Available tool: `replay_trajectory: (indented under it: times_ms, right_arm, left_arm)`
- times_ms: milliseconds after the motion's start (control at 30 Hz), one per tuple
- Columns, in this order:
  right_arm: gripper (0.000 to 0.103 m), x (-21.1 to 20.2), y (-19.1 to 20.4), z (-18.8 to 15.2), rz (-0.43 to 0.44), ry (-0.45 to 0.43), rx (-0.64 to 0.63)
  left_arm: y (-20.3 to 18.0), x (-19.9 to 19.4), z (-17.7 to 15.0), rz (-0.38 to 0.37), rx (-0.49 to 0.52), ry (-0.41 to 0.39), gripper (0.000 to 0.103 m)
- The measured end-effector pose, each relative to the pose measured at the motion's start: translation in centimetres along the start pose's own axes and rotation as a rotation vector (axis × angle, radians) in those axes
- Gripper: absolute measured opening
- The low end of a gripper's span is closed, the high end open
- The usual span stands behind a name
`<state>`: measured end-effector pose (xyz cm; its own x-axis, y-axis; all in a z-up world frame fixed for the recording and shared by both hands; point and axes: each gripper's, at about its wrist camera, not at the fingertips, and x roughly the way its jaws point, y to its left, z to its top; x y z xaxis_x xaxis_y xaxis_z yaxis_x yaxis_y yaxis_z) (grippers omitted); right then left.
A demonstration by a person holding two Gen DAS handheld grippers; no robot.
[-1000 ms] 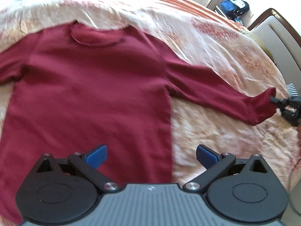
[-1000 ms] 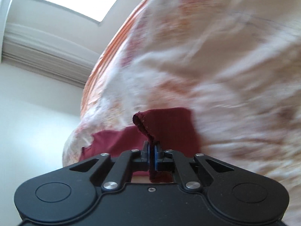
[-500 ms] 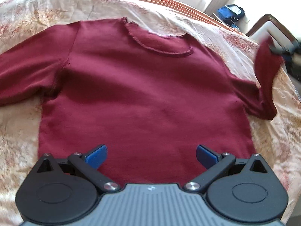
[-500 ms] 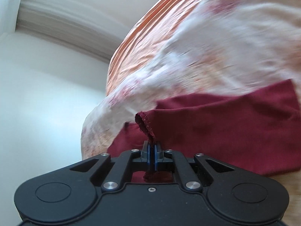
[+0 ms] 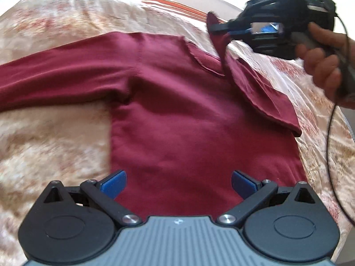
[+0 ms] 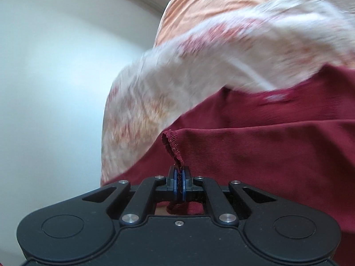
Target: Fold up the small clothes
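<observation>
Right gripper (image 6: 179, 178), jaws clamped on the sleeve cuff (image 6: 172, 144) of the dark red knit sweater (image 5: 188, 115); left gripper (image 5: 178, 182) hovers above its hem, jaws wide apart, on the floral bedspread (image 5: 55, 137).

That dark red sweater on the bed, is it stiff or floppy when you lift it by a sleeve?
Probably floppy: the sweater's sleeve, pinched at the cuff by the right gripper, drapes and creases instead of holding shape. It likely feels light, since a thin pinch lifts the sleeve. It seems unlikely to slip: the cuff edge is clamped between shut pads.
</observation>
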<state>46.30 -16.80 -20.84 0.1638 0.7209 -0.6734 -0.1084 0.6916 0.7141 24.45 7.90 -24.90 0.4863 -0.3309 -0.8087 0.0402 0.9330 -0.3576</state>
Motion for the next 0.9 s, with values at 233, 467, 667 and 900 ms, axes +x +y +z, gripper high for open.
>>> replay_trajectory:
  times_ms: [233,467,667,900]
  right_arm:
    - [0.004,7.0,2.4,-0.8,-0.055,0.081,-0.054]
    - [0.011,11.5,2.3,-1.4,-0.102,0.140,-0.085]
    - [0.053,8.3,1.1,-2.0,-0.016,0.075,-0.032]
    - [0.071,-10.5,-7.8,-5.6,-0.121,-0.294,0.088]
  left_arm:
    - [2.3,-1.5,-0.4,0.029,-0.062,-0.015,0.103]
    - [2.5,-1.6,-0.2,0.048,-0.058,-0.018,0.103]
    - [0.9,-0.8,1.2,0.055,-0.020,-0.012,0.103]
    - [-4.3,2.4,5.8,-0.012,0.107,-0.016,0.103]
